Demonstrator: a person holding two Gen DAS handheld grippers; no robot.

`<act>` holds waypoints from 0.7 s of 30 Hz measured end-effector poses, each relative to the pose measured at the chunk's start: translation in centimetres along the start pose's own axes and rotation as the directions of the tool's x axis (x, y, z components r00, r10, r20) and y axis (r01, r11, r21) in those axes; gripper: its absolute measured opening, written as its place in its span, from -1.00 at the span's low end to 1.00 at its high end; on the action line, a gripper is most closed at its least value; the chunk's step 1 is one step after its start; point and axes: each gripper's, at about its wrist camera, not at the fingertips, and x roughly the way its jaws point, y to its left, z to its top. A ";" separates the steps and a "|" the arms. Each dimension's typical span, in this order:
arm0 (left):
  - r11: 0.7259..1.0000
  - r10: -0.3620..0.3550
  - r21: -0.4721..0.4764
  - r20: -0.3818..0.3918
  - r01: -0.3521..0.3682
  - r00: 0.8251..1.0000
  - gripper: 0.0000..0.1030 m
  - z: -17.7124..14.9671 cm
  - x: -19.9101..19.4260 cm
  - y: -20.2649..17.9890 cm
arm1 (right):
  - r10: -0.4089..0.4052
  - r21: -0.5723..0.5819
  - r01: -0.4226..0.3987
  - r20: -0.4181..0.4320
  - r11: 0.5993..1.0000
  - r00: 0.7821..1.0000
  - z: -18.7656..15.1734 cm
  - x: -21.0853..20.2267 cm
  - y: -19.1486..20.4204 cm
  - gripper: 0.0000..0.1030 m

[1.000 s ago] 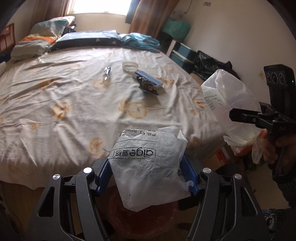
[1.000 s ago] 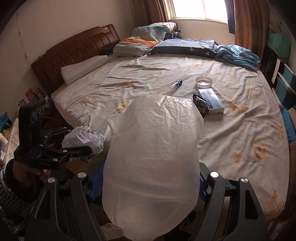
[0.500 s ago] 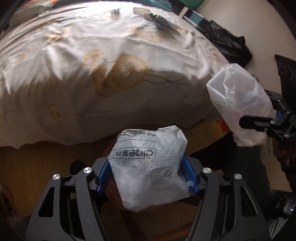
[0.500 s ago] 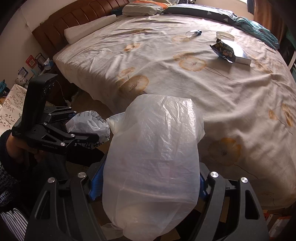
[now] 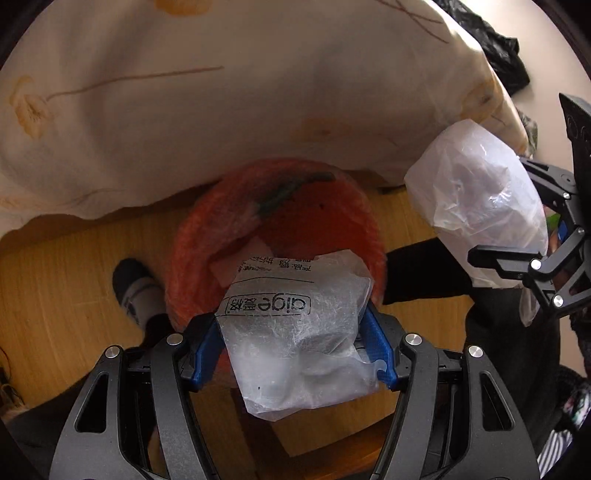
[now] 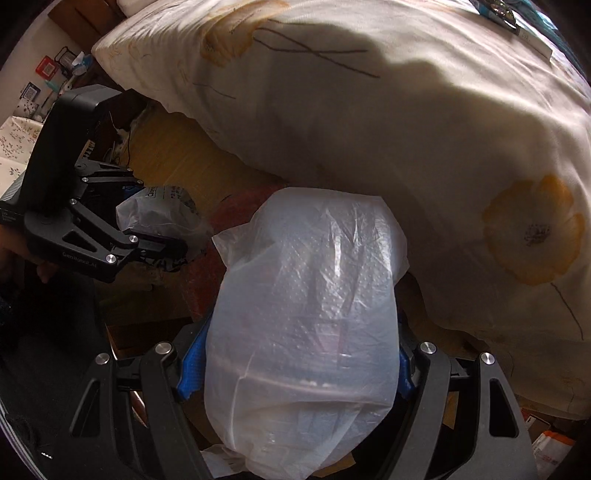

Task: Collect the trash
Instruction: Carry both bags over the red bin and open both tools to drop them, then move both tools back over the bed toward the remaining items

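- The bed's cream sheet printed with orange flowers (image 5: 229, 122) fills the upper part of both wrist views and hangs over the edge to just above the yellow wooden floor (image 5: 55, 295).
- At the foot of that overhang stands the round orange-red bin lined with thin plastic (image 5: 295, 206), its mouth open upward; flat pale scraps seem to lie inside it.
- The larger piece of trash is a cloudy white, dimpled plastic bag, puffed and crumpled (image 6: 306, 317). The right hand-held gripper (image 6: 295, 365) clamps it between its blue pads, and the bag bulges out past them. In the left wrist view it hangs beside the bin, not yet over its mouth.
- The smaller piece is a crinkled clear plastic bag with black print (image 5: 295, 325), pinched between the blue pads of the left hand-held gripper (image 5: 291, 347). It hangs over the near rim of the bin, partly covering the opening.
- A foot in a grey and white sock (image 5: 136, 291) stands on the floor just beside the bin.
- Far up the bed, at the top edge of the right wrist view, a blue and white box (image 6: 517, 18) lies on the sheet.
- Judged from this: both bags are picked up and brought to the bin but neither is dropped yet. Releasing them is the step in hand, and the box suggests that more collecting remains afterwards.
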 end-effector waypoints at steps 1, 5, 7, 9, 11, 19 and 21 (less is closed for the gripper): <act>1.000 0.003 -0.001 -0.011 -0.003 1.000 0.25 0.0 0.4 0.1 | 0.002 -0.002 -0.002 -0.015 1.000 1.000 -0.1 0.6 -0.1 0.47; 1.000 -0.008 -0.019 -0.055 0.007 0.998 0.25 0.1 2.0 1.1 | -0.001 -0.015 0.000 -0.073 1.000 0.997 -0.4 2.9 -0.2 0.47; 1.000 0.005 -0.020 -0.079 -0.007 0.997 0.25 0.5 3.1 0.9 | -0.007 -0.028 0.004 -0.105 1.000 0.994 -0.5 4.2 -0.2 0.47; 1.000 0.004 -0.026 -0.100 -0.007 0.995 0.25 0.5 4.1 1.2 | -0.010 -0.037 0.005 -0.133 0.999 0.991 -0.4 5.3 -0.1 0.47; 0.999 0.007 -0.032 -0.117 -0.011 0.993 0.25 0.4 4.8 1.5 | -0.011 -0.041 0.005 -0.155 0.999 0.988 -0.4 6.4 0.0 0.46; 0.999 -0.004 -0.048 -0.149 -0.003 0.989 0.25 0.3 6.0 2.2 | 0.002 -0.053 -0.013 -0.203 0.999 0.979 0.1 8.6 -0.2 0.47; 0.999 -0.006 -0.050 -0.152 -0.002 0.988 0.25 0.2 6.3 2.3 | 0.004 -0.051 -0.015 -0.209 0.999 0.978 0.0 8.8 -0.4 0.47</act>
